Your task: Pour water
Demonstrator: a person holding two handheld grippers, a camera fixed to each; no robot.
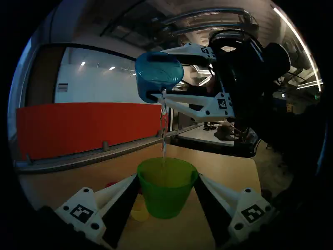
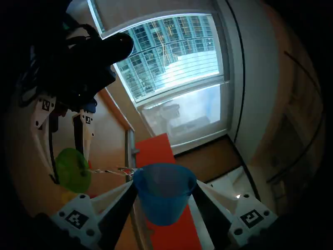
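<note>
While the left gripper (image 1: 166, 178) holds its jaws clenched on a translucent green plastic cup (image 1: 166, 200) at the lower middle of the left gripper view, a thin stream of water (image 1: 163, 129) drops into the cup's open mouth from above. Just beside the cup's base, at lower left, lies a small round yellow thing (image 1: 139, 213), and something red (image 1: 110, 183) peeks past the left finger; what either is I cannot tell. Both sit on a pale wooden desk (image 1: 224, 166) that spreads behind the cup. Whether the green cup touches the desk or hangs just above it is unclear. At upper middle, the right gripper (image 1: 160, 75) has its jaws grasping a translucent blue plastic cup (image 1: 158, 71), tipped steeply, and the stream leaves its lower rim. Beyond the desk a long orange panel (image 1: 83, 125) runs across the left of the frame. In the right gripper view the blue cup sits at lower middle between that gripper's white fingers (image 2: 111, 201), the water arcs from its rim toward the green cup at left, and far behind a large window (image 2: 179, 58) with slatted blinds takes the upper middle.
</note>
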